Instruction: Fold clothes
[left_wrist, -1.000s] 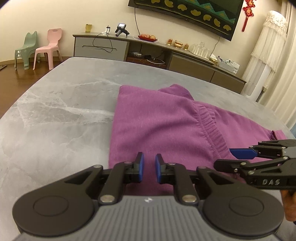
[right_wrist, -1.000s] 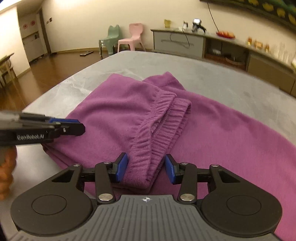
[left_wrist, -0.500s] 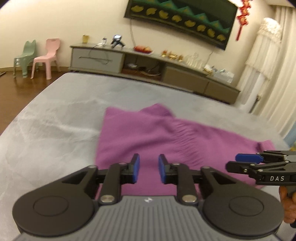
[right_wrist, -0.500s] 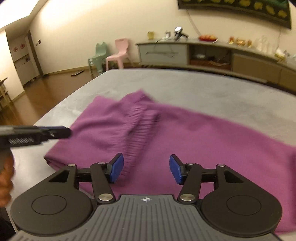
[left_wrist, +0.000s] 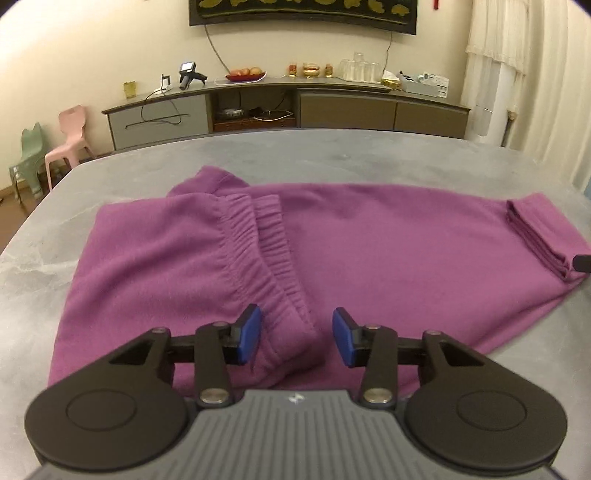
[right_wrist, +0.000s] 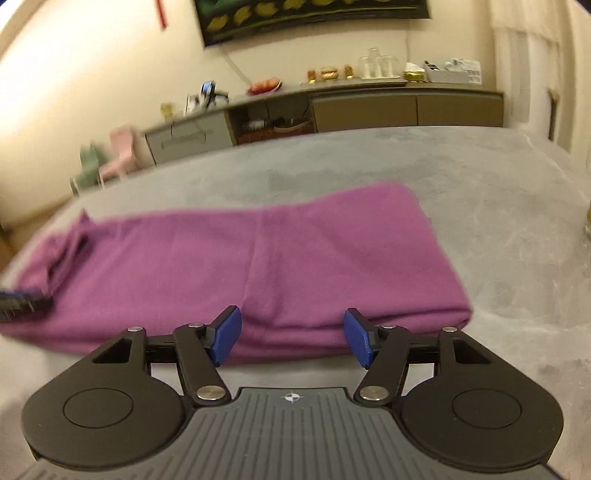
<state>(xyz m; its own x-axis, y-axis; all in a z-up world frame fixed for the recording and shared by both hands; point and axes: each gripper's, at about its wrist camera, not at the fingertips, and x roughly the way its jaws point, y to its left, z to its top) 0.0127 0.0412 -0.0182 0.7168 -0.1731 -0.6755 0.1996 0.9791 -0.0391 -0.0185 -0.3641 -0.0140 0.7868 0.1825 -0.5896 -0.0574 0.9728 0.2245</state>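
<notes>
purple trousers (left_wrist: 369, 251) flat on grey table (left_wrist: 147, 177), waistband end folded over the legs | your left gripper (left_wrist: 296, 334) jaws wide, empty - straddling the waistband edge | your right gripper (right_wrist: 293, 338) wide, empty - at the folded end, lined up to grab

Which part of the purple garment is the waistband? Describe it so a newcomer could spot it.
Start at the grey marble table, where the purple trousers lie folded. The waistband is the gathered ribbed strip running toward the open left gripper; everything around it is smooth fleece.
</notes>
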